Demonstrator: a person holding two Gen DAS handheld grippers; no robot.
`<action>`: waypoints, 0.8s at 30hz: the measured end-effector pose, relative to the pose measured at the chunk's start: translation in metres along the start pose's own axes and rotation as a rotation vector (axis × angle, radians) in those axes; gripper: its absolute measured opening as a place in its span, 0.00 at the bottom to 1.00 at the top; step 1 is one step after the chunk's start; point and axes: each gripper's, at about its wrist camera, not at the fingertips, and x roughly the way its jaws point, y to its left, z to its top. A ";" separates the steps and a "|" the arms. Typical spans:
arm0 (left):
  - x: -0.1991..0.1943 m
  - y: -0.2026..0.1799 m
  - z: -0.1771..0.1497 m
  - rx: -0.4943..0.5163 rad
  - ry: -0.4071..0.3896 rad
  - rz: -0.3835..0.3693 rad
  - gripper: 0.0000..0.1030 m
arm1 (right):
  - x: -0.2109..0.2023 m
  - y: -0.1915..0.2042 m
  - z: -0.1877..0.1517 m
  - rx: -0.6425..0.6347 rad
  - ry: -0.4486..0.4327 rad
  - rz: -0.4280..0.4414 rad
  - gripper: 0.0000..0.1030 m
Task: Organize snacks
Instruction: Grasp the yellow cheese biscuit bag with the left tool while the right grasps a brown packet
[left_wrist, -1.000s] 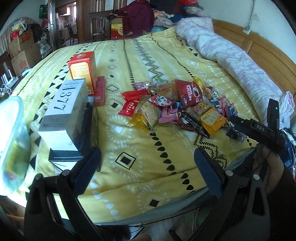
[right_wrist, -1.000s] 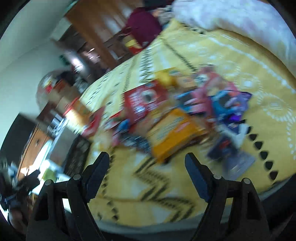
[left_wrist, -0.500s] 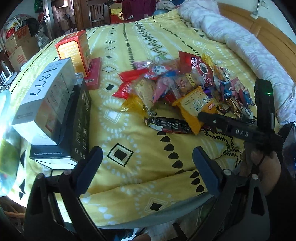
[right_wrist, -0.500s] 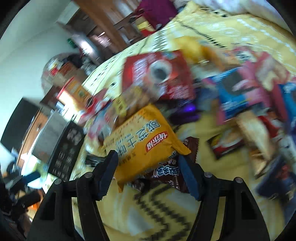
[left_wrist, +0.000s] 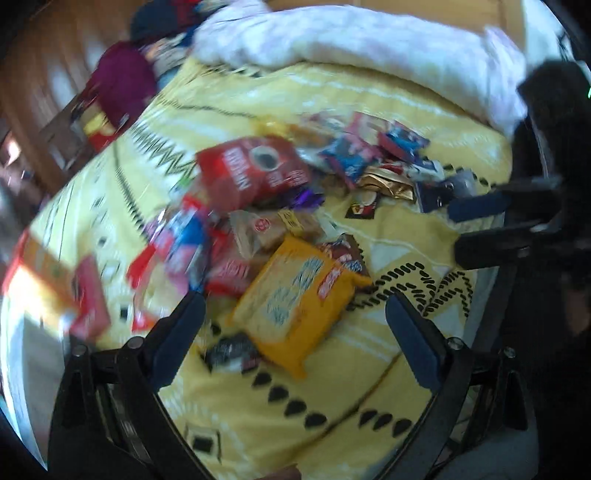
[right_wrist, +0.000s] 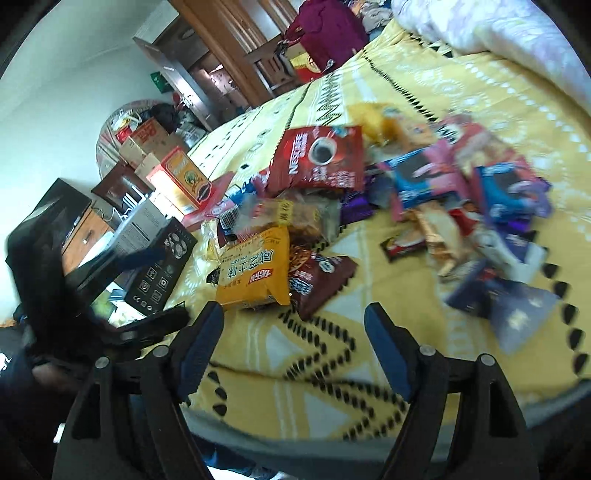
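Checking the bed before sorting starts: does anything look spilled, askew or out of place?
Yes. The snacks lie in a loose overlapping heap on the yellow bedspread, not sorted. The yellow biscuit pack lies askew over a brown packet, the red Nescafe bag tilted behind. Nothing looks torn, though blur hides detail.

I can read only the white word "NESCAFE" running sideways beside a printed coffee cup on the red foil coffee bag (right_wrist: 320, 158), and large Chinese characters with a red logo patch on the yellow plastic biscuit pack (right_wrist: 255, 269).
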 end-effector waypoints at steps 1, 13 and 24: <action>0.009 0.001 0.004 0.020 0.020 -0.024 0.96 | -0.006 -0.002 0.000 0.008 -0.005 0.002 0.81; 0.061 0.010 -0.015 -0.064 0.150 -0.096 0.79 | -0.024 -0.018 -0.007 0.038 -0.008 0.006 0.85; 0.002 0.024 -0.059 -0.379 0.107 -0.002 0.74 | 0.020 0.005 0.006 -0.125 0.135 0.008 0.84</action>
